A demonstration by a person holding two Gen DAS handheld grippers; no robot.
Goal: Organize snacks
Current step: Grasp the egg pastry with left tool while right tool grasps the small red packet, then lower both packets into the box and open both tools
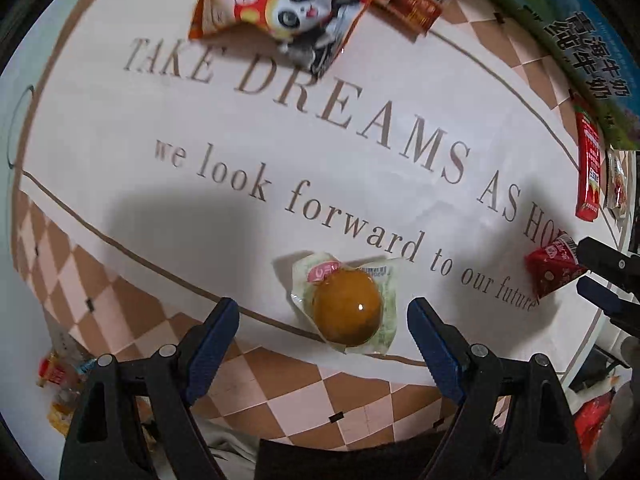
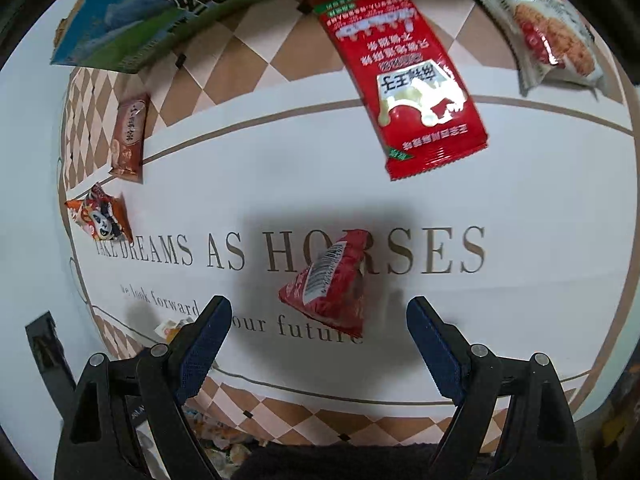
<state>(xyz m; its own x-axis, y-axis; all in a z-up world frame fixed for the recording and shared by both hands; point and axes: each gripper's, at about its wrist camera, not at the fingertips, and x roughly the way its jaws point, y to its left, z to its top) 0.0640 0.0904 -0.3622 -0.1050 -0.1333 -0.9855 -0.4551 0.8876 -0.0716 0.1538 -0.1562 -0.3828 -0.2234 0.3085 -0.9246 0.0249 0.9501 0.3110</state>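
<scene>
A round brown braised egg in a clear vacuum pouch [image 1: 346,306] lies on the printed white mat [image 1: 280,152] between the wide-spread blue fingers of the left gripper [image 1: 323,312], untouched. The right gripper [image 2: 319,312], equally wide and empty, points steeply down at a small crumpled red snack packet [image 2: 332,280]. Beyond lie a long red sachet [image 2: 404,84], a panda-printed orange bag [image 1: 292,8] and a green-blue milk carton box [image 2: 168,8].

Wide bare stretch of the printed table mat [image 1: 280,152] lies open mid-table, hemmed by the panda snack bag [image 1: 288,12] and milk carton box [image 2: 152,12] at the far edge, the long red sachet [image 2: 404,80] alongside.
</scene>
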